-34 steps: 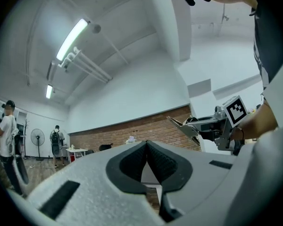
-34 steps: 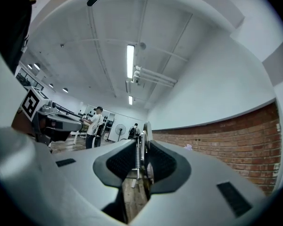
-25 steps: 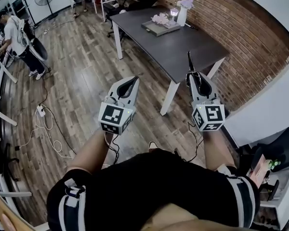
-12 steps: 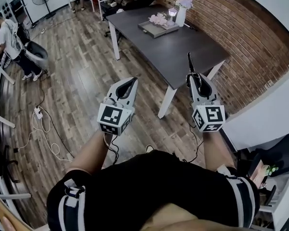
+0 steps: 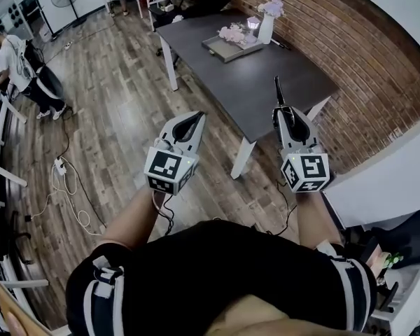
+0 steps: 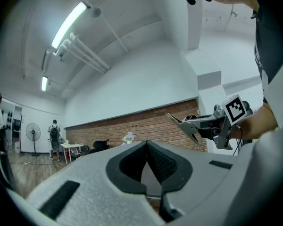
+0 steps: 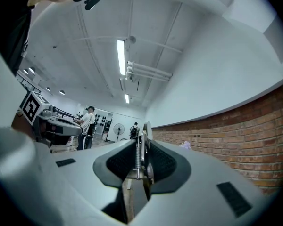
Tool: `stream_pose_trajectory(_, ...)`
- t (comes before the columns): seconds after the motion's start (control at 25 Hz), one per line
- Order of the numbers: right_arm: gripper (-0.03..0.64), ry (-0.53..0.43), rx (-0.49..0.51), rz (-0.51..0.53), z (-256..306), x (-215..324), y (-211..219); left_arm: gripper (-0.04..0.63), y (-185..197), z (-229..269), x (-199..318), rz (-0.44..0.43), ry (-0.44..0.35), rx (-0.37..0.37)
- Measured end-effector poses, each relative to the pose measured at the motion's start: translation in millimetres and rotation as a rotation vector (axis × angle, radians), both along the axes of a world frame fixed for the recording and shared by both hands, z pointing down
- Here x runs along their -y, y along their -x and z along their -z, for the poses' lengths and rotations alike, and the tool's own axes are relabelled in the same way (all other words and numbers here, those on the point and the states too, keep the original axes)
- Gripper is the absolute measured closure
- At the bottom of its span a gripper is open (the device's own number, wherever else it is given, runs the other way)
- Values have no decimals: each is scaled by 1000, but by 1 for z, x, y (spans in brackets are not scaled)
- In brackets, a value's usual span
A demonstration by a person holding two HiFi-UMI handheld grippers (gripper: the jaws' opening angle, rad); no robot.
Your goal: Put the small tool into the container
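Jutting forward, the tool [image 5: 278, 91] is clamped tight in the right gripper [image 5: 287, 110].
The left gripper [image 5: 193, 116] is closed on nothing; the container [image 5: 227, 45] is set well ahead, on the counter [image 5: 255, 75].

legible text: none | numbers, brands, signs: none | only marks: black-and-white square marker patterns, no letters, on the left gripper [image 5: 194, 117] and the right gripper [image 5: 285, 112]

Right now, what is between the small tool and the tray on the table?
Only bare dark tabletop, as the head view shows. The small tool sits clamped in the right hand-held gripper, and nothing stands between it and the tray.
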State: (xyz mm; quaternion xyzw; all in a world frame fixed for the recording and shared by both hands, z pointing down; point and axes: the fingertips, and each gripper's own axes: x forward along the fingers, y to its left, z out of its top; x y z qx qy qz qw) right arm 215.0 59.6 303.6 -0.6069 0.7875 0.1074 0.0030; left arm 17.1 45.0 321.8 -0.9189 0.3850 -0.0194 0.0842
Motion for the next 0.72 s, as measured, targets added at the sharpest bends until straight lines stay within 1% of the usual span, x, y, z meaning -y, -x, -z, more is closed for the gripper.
stream_pose_trajectory(0.44,528,-22,12,57,6,55,-37,586,-41,6,49,31,-11,32)
stream_pose_trajectory(0.52,528,-22,17,72,6,62,-37,586,-43,5,50,36,-9,36)
stream_pose_trajectory(0.72,528,-34,26,116,4,65,-23,586,-33,3,52,68,9,40)
